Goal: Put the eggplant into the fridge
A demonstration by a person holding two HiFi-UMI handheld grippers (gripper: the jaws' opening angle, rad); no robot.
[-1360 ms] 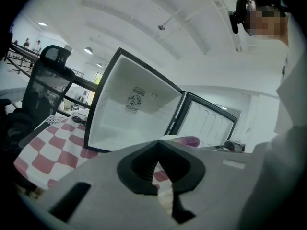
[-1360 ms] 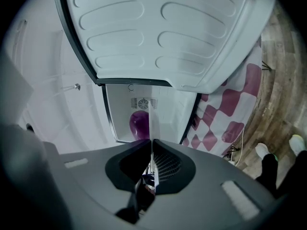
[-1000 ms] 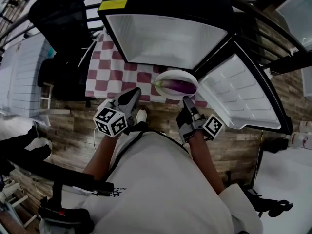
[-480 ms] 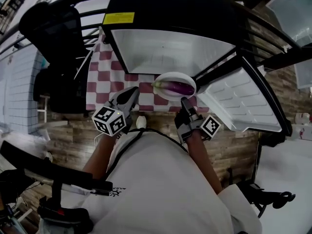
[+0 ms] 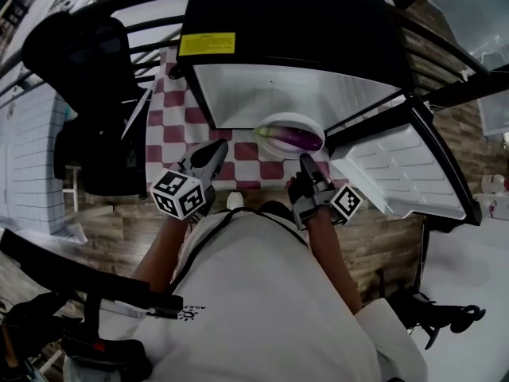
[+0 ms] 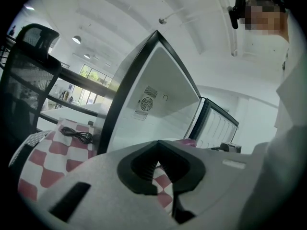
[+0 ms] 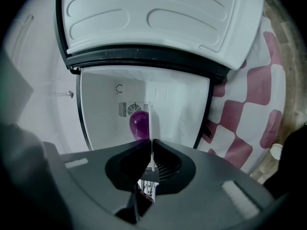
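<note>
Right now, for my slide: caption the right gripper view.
Right gripper grips the plate edge-on, eggplant before open fridge.

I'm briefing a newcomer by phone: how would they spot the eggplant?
Find the open black fridge on the checked cloth. At its mouth the right gripper holds a white plate. The eggplant lies on it: long, glossy purple, green-stemmed, the only thing on the plate.
</note>
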